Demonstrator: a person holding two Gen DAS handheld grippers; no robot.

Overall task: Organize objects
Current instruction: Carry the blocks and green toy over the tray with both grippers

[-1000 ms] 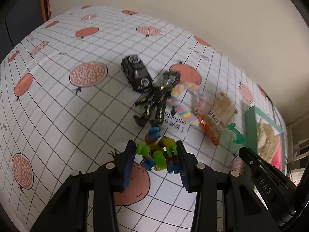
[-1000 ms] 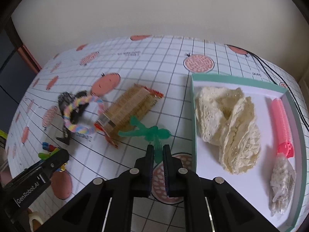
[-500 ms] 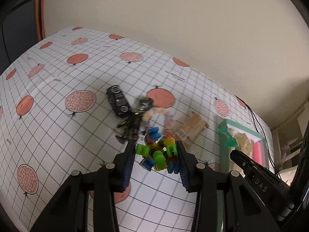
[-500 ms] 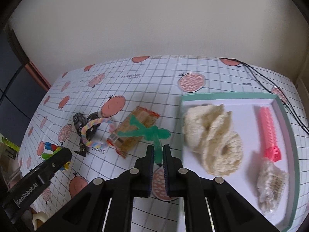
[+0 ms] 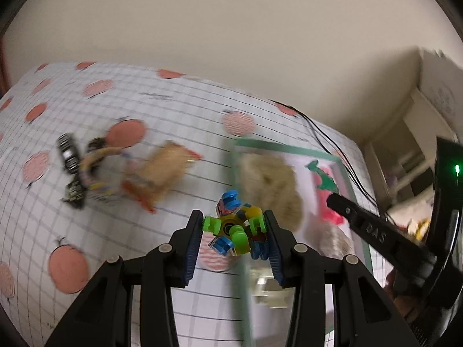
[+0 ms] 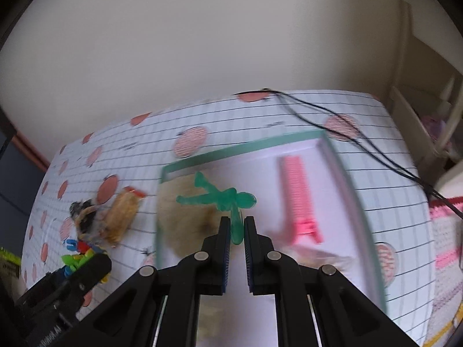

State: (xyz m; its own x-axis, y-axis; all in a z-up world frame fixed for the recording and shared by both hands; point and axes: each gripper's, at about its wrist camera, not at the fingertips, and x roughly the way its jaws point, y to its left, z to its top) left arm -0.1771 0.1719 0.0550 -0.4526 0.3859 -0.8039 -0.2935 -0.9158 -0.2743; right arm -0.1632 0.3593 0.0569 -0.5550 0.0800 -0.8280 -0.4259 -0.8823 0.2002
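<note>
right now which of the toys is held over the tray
The green toy figure, pinched in the right gripper; the colourful block toy in the left gripper is only near the tray edge.

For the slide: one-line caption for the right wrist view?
Right gripper carries a green toy figure above the teal-rimmed tray.

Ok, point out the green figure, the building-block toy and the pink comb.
green figure (image 6: 222,199): right wrist view, torso.
building-block toy (image 5: 235,225): left wrist view, yellow centre.
pink comb (image 6: 298,185): right wrist view, toothed spine.

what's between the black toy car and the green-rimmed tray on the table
In the left wrist view, the dark toy figure with the pastel rope ring and then the snack packet lie between the black toy car and the tray.
</note>
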